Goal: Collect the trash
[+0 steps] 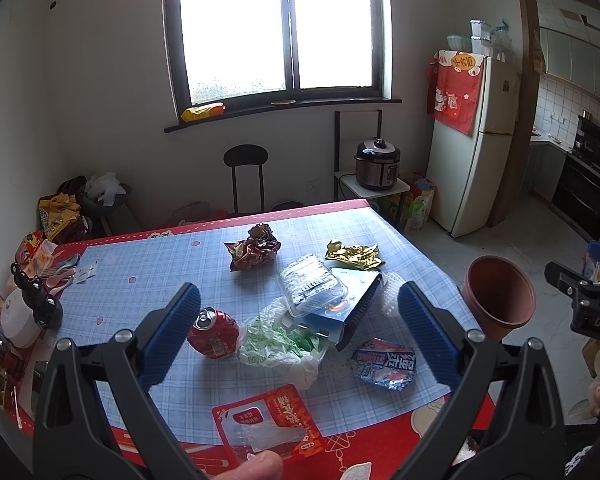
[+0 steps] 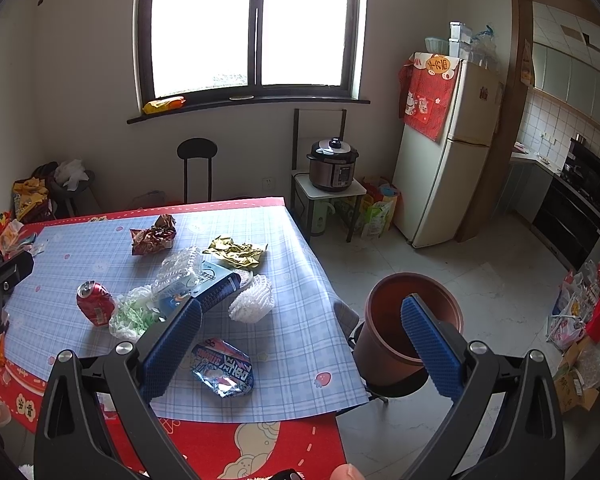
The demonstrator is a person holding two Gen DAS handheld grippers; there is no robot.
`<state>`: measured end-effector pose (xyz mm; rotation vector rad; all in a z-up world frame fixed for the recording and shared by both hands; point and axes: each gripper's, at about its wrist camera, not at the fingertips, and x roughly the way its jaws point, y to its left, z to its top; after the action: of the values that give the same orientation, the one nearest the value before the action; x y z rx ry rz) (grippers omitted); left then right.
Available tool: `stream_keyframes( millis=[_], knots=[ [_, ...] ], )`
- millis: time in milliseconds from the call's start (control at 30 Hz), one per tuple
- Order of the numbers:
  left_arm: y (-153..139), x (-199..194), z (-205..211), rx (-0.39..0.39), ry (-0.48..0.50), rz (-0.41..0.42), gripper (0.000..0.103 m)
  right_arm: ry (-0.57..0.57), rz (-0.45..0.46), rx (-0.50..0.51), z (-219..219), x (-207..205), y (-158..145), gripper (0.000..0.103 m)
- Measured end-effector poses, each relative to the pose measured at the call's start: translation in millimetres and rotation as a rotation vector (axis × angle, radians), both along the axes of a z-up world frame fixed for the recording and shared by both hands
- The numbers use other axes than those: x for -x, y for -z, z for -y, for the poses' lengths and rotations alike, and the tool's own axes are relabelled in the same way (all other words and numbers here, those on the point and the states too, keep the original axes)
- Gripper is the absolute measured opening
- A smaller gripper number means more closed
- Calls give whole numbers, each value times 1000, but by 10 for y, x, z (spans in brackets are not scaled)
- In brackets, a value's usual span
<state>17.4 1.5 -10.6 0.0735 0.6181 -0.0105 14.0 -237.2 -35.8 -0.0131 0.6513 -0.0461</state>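
Trash lies spread over the blue checked table [image 1: 148, 268]: a crushed red can [image 1: 214, 332], a green-and-white plastic bag [image 1: 278, 340], a clear plastic tray [image 1: 312, 284] on a blue box [image 1: 352, 304], a gold wrapper [image 1: 354, 256], a red crumpled wrapper [image 1: 254, 250], a blue snack packet [image 1: 384, 366] and a red flat packet [image 1: 268, 422]. A brown bin [image 2: 404, 328] stands off the table's right edge. My left gripper [image 1: 298, 328] hangs open above the bag and box. My right gripper [image 2: 300, 340] is open above the table's right edge, holding nothing.
White foam netting [image 2: 252, 300] lies beside the box. Small jars, spoons and snack bags crowd the table's left edge [image 1: 24, 300]. Beyond stand a black stool [image 1: 246, 172], a pressure cooker [image 1: 378, 162] on a small stand, and a fridge [image 1: 472, 140]. Tiled floor [image 2: 500, 288] opens to the right.
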Motion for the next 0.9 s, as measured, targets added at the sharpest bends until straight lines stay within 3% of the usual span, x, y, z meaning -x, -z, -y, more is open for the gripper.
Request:
stream_keyframes(
  millis=[400,733,900],
  knots=[
    [122,-29,-592,32,-80,15,98,-71,-19,-91,-101,-207,156,99],
    [564,24,-1613,124,-220,-117,98,-194,-74,-149,-626,-540,576,99],
    [887,46,-1913,122,-235,-187,97,-268,-123,-162,-1045,-577,788,99]
  ],
)
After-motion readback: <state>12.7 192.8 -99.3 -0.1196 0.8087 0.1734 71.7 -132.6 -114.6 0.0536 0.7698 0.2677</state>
